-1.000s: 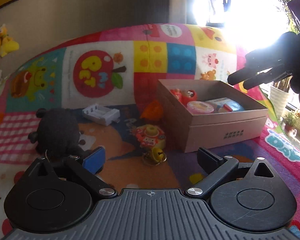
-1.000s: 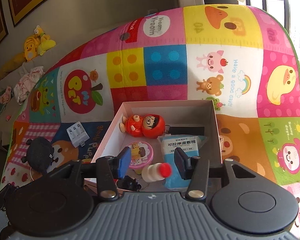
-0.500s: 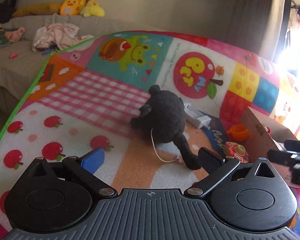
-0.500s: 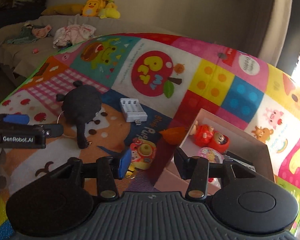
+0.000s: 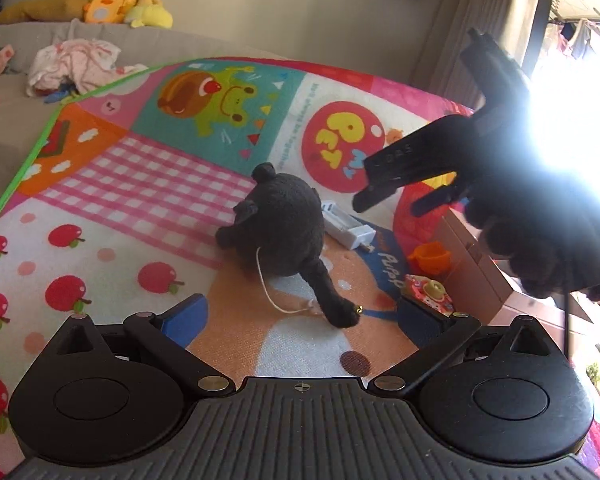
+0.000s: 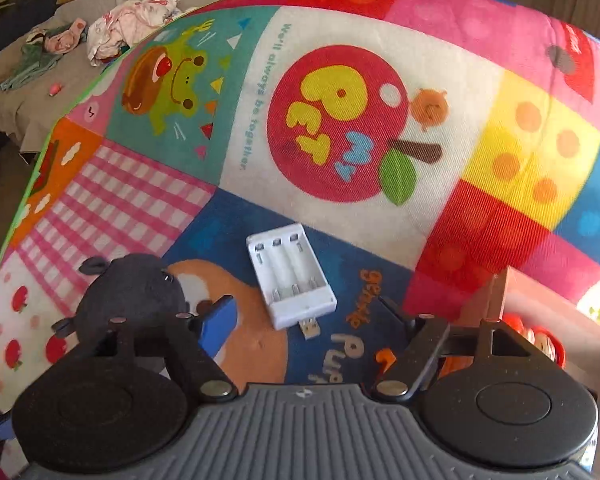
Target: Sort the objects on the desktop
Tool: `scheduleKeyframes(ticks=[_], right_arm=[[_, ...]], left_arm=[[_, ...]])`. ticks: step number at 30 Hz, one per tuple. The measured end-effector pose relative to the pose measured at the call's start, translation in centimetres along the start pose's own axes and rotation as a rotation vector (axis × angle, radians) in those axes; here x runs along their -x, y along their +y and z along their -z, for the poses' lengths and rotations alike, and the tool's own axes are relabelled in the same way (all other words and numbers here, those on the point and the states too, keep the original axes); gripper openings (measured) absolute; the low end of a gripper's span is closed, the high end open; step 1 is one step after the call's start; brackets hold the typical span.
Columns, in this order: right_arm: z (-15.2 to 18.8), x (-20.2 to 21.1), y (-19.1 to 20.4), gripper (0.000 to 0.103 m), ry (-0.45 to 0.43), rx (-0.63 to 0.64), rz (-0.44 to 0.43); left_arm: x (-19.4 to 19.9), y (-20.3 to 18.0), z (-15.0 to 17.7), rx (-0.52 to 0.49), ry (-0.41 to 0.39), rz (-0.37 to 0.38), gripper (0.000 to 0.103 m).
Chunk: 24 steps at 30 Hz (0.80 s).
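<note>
- Already, some toys are seen inside the cardboard box (image 6: 496,292).
- Left on the mat: black plush (image 5: 284,224), battery charger (image 6: 292,276), orange cup (image 5: 430,258).
- Both the left gripper (image 5: 300,316) and right gripper (image 6: 312,316) are held apart, empty.

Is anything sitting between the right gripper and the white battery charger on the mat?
Nothing visible does. The right gripper is open with the white battery charger lying directly ahead on bare mat. The black plush toy sits off to the left, clear of that path.
</note>
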State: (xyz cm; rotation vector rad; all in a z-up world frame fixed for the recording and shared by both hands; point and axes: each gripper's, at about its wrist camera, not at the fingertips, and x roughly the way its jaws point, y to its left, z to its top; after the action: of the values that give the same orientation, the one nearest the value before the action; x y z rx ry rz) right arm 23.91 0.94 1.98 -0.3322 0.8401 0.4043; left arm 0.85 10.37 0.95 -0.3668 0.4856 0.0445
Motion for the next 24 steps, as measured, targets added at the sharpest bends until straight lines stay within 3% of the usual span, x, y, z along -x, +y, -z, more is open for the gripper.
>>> scheduleKeyframes(ticks=[2,5,6,7,9,13,16,18,21,24], right_arm=[[-0.6,-2.3,0.9,0.076,0.016,0.008,0.012],[-1.3,-5.3,0.4,0.074,0.121,-0.113,-0.052],[-1.4,-5.7,0.0,0.070,0.143,-0.147,-0.070],[-1.3,-5.9,-0.3,0.060,0.157,-0.164,-0.079],[-0.9,-5.2,-0.7,0.048,0.155,-0.154,-0.077],[1.5,-2.2,-1.4,0.048,0.190,-0.133,-0.106],[3.9,1.8,-1.8,0.048,0.245,-0.095,-0.266],[4.4,4.8,-3.0,0.048,0.201,-0.099,-0.316],[3.9,6.9,-4.2,0.049,0.107,-0.049,-0.146],[2.9,4.7,-5.3,0.049,0.146,-0.022,-0.029]], left_arm=[[0.0,0.0,0.0,0.004,0.007,0.010,0.103],[0.0,0.0,0.1,0.004,0.006,0.023,0.103],[0.0,0.1,0.1,0.011,0.007,0.026,0.103],[0.0,0.3,0.1,0.021,0.009,0.028,0.103],[0.0,0.4,0.1,0.030,0.010,0.041,0.103],[0.2,-0.3,0.2,-0.010,0.002,0.069,0.103],[0.3,-1.1,0.5,-0.048,0.019,0.106,0.103],[0.3,-2.1,0.9,-0.089,0.039,0.145,0.103],[0.5,-3.9,1.6,-0.172,0.055,0.195,0.103],[0.7,-5.0,2.2,-0.237,0.055,0.224,0.103]])
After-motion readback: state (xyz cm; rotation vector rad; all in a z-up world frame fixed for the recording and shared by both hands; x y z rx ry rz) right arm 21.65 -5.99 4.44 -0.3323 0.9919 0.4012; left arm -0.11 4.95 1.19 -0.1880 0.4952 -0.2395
